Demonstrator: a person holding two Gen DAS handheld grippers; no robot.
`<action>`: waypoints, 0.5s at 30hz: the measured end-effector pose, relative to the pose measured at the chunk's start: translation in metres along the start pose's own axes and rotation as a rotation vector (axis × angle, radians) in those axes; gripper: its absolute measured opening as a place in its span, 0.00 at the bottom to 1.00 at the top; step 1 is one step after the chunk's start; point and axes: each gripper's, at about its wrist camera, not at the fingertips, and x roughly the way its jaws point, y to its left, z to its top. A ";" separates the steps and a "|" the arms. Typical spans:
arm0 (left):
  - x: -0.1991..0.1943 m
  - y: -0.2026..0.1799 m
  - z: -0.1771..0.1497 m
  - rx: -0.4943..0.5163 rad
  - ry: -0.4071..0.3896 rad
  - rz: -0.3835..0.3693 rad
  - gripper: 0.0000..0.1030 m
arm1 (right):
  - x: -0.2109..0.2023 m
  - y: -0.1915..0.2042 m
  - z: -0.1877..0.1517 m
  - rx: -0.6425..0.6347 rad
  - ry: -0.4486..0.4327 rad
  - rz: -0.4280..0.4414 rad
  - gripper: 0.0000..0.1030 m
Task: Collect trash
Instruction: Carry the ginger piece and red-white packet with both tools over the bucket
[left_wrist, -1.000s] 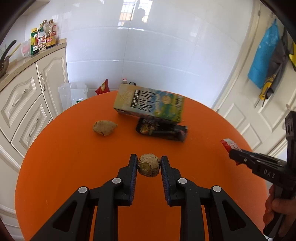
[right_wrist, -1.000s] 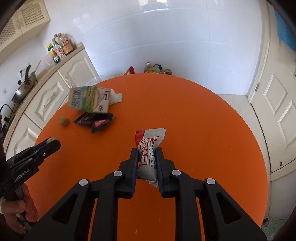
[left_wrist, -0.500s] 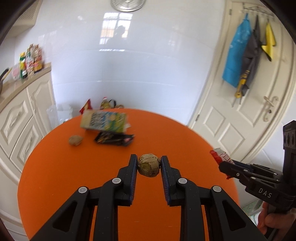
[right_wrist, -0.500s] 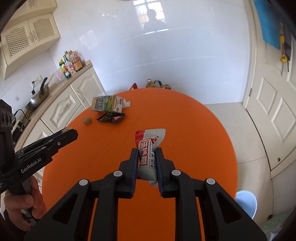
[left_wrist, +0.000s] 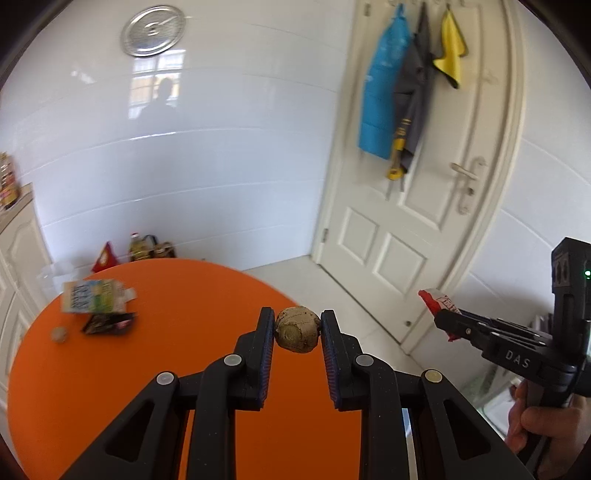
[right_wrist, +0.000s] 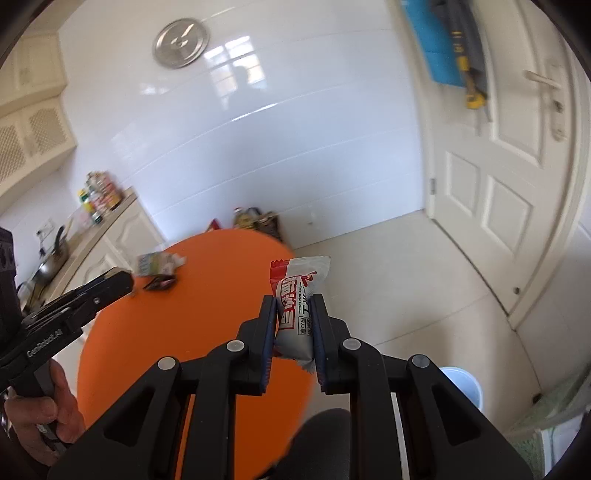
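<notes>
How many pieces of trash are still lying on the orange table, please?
3, grouped at the table's far left: a flattened carton, a dark wrapper just in front of it, and a small brown lump to the wrapper's left. The grippers hide part of the near tabletop.

A red and white snack wrapper (right_wrist: 299, 302) is clamped upright between the pads of the right gripper (right_wrist: 294, 308), above the near edge of the orange round table (right_wrist: 207, 295). On the far side of the table a carton (right_wrist: 155, 264) and a dark wrapper (right_wrist: 160, 283) are seen, close together. The left gripper (right_wrist: 110, 284) is held over the table's left edge. A light blue bin (right_wrist: 463, 384) is seen on the floor, right of the table.
</notes>
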 end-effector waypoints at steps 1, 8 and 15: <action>-0.003 -0.022 -0.004 0.021 0.002 -0.020 0.20 | -0.005 -0.013 0.000 0.017 -0.002 -0.020 0.17; 0.020 -0.112 -0.003 0.114 0.085 -0.167 0.20 | -0.028 -0.100 -0.011 0.149 -0.001 -0.147 0.17; 0.088 -0.138 0.010 0.137 0.246 -0.268 0.20 | -0.022 -0.176 -0.031 0.256 0.054 -0.224 0.17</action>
